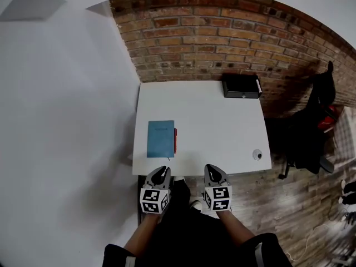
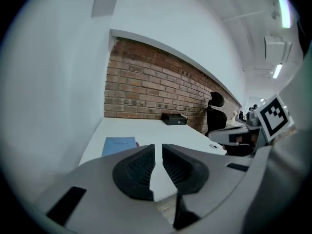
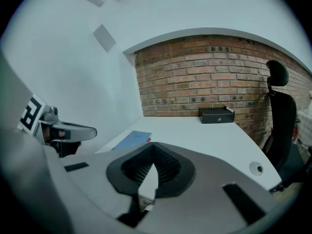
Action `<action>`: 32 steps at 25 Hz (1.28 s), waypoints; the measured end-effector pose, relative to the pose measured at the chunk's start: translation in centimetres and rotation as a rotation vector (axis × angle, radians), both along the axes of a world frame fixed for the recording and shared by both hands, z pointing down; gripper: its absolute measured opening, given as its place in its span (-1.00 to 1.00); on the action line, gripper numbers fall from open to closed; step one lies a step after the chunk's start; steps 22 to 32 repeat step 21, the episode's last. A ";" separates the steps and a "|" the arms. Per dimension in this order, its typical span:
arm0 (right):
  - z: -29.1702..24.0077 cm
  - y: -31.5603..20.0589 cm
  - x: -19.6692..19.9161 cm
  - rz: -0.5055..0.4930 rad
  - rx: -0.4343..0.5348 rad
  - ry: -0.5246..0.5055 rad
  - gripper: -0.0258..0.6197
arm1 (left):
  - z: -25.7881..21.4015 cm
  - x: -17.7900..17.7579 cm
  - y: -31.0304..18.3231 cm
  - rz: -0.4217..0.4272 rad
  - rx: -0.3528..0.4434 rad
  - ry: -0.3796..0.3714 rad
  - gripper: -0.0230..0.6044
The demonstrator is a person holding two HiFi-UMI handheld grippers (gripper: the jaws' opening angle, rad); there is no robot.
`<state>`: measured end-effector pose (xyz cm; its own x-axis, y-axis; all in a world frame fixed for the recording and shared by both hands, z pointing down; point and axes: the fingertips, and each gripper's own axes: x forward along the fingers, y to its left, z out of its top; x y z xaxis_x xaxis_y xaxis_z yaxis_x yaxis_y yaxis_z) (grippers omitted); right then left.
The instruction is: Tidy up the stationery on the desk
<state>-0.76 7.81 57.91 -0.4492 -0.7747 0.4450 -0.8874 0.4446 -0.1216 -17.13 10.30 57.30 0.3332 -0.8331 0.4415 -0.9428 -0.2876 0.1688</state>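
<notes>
blue notebook lies near desk edge; left tongs slightly spread, empty; right tongs pressed together.

One notebook, one black box, one desk.

A red brick wall stands at the back. A plain white wall is on the left. A black office chair sits at the right on a brown plank floor, with something red on it.
</notes>
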 end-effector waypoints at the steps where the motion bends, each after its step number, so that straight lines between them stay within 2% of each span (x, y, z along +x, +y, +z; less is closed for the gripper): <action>1: 0.0 0.7 0.1 -0.002 0.002 -0.002 -0.85 | 0.0 0.1 0.7 -0.002 0.002 -0.003 -0.74; 11: 0.1 4.3 0.2 -0.019 0.004 -0.024 -0.85 | 0.4 1.0 4.7 0.000 0.005 -0.017 -0.74; 32: -0.2 4.2 0.1 -0.031 -0.010 -0.023 -0.85 | 0.2 1.8 4.9 0.008 -0.004 -0.016 -0.74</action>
